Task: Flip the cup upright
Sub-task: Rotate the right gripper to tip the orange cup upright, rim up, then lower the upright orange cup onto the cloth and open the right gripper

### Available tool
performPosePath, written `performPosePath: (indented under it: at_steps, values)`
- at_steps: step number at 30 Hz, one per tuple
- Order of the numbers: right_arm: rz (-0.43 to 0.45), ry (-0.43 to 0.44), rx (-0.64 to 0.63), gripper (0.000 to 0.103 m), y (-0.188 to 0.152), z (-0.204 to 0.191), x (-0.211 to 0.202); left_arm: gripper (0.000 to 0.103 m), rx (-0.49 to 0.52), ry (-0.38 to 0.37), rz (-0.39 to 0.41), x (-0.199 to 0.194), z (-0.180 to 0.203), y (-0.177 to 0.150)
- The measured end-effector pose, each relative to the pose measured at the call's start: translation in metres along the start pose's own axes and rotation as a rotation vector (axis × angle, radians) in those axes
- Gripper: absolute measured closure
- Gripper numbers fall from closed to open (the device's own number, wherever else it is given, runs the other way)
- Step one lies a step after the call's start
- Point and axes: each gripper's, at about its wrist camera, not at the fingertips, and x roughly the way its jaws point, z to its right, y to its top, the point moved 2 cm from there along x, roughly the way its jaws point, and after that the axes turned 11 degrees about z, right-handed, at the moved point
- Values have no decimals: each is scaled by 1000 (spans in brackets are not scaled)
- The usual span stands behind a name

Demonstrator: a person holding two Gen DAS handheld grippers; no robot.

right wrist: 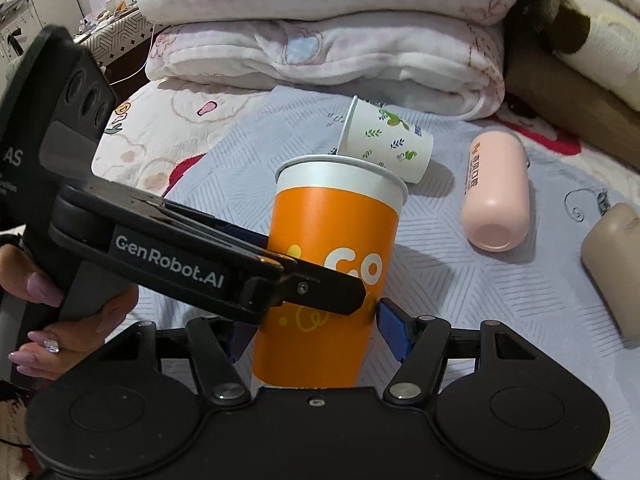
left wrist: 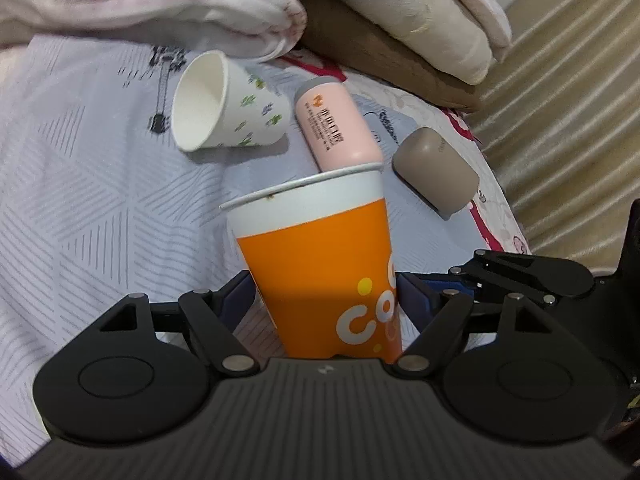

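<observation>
The left claw (left wrist: 326, 300) is closed on the lower half of the orange cup (left wrist: 320, 264), its blue-padded fingers (left wrist: 416, 304) pressing the cup's sides from left and right. In the right wrist view the same claw reaches in from the left, its black finger lying across the front of the cup, with a hand (right wrist: 60, 320) with painted nails gripping its handle. The right claw (right wrist: 320, 330) sits around the base of the cup with its jaws spread fairly wide; its blue pad (right wrist: 394, 330) on the right stands just beside the cup wall, and whether it touches cannot be told, while the left pad is mostly hidden behind the other claw. The orange cup stands upright on the pale grey patterned bedsheet (right wrist: 460, 280), white rim on top and mouth open upward, leaning a little. Behind it a small white paper cup (right wrist: 386, 142) with green leaf prints lies on its side, mouth toward the left. To the right of that a pink bottle (right wrist: 498, 192) lies on its side, and further right a beige bottle (left wrist: 436, 170) lies on the sheet too. Folded white and pink blankets (right wrist: 320, 48) are stacked at the back of the bed, with a brown and cream pillow (left wrist: 420, 28) beside them.
</observation>
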Motion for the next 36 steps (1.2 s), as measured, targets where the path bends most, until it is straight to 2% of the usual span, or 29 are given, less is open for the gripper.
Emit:
performPosePath:
  at_steps: [6, 12, 19, 22, 26, 29, 33, 36]
  values:
    - [66, -59, -79, 33, -5, -11, -8, 26, 111, 12, 56, -10, 15, -1]
    - [164, -172, -81, 32, -13, -29, -8, 28, 145, -6, 101, -18, 15, 3]
    - [282, -210, -107, 33, -21, -26, -7, 29, 298, -11, 197, -27, 33, 4]
    - [310, -256, -159, 33, -22, -30, -2, 29, 297, 16, 210, -26, 38, 10]
    - [385, -254, -158, 33, -19, -25, -2, 29, 347, 37, 265, -27, 45, 17]
    - [436, -266, -184, 33, -16, -22, 1, 29, 385, 51, 276, -22, 47, 21]
    - [481, -268, -210, 33, -19, -15, 11, 29, 426, 69, 310, -13, 45, 15]
    - [487, -282, -236, 33, -27, -14, 19, 29, 426, 67, 292, -2, 43, 9]
